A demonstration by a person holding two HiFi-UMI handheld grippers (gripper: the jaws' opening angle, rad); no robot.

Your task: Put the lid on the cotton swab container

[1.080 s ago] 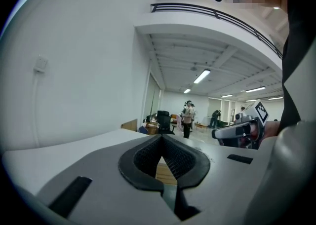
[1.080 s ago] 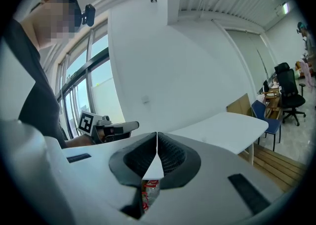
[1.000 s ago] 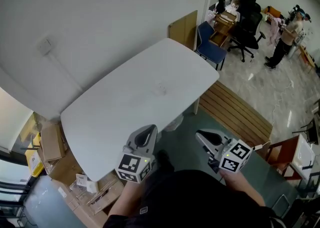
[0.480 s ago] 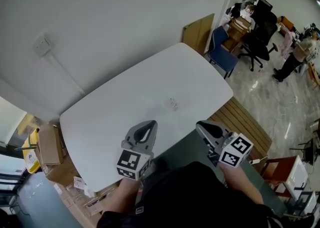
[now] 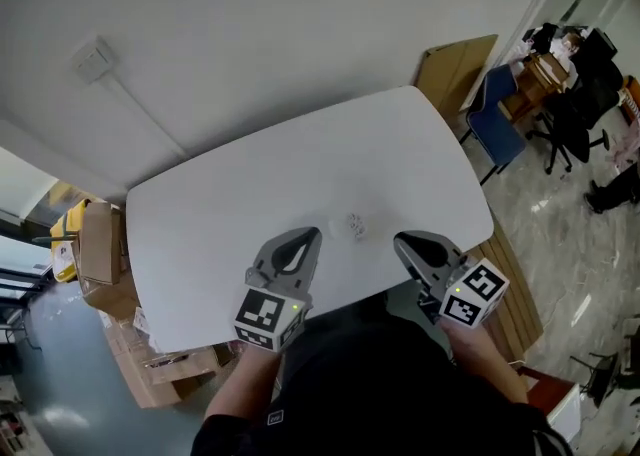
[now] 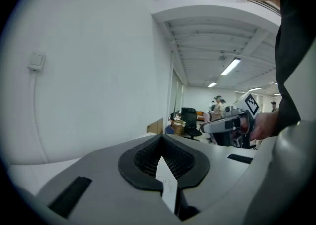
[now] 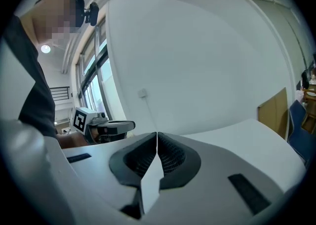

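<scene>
A small clear container (image 5: 355, 225), too small to make out in detail, sits on the white table (image 5: 230, 214) near its front edge. I cannot tell a lid from it. My left gripper (image 5: 304, 237) hangs over the front edge, left of the container, shut with nothing in it. My right gripper (image 5: 406, 242) is to the container's right, also shut and empty. The left gripper view shows the left gripper (image 6: 161, 139) with its jaws pressed together and the right gripper (image 6: 232, 124) beyond. The right gripper view shows the shut right gripper (image 7: 156, 136) and the left gripper (image 7: 101, 126); the container is hidden in both.
Cardboard boxes (image 5: 100, 256) lie on the floor left of the table. A brown board (image 5: 455, 69) leans on the wall at the table's far right corner, beside a blue chair (image 5: 497, 126). Black office chairs (image 5: 568, 109) stand further right. A wall socket (image 5: 92, 59) is at upper left.
The head view has swung so the table sits squarely ahead and the container lies between the grippers. Both grippers stay shut at the front edge.
</scene>
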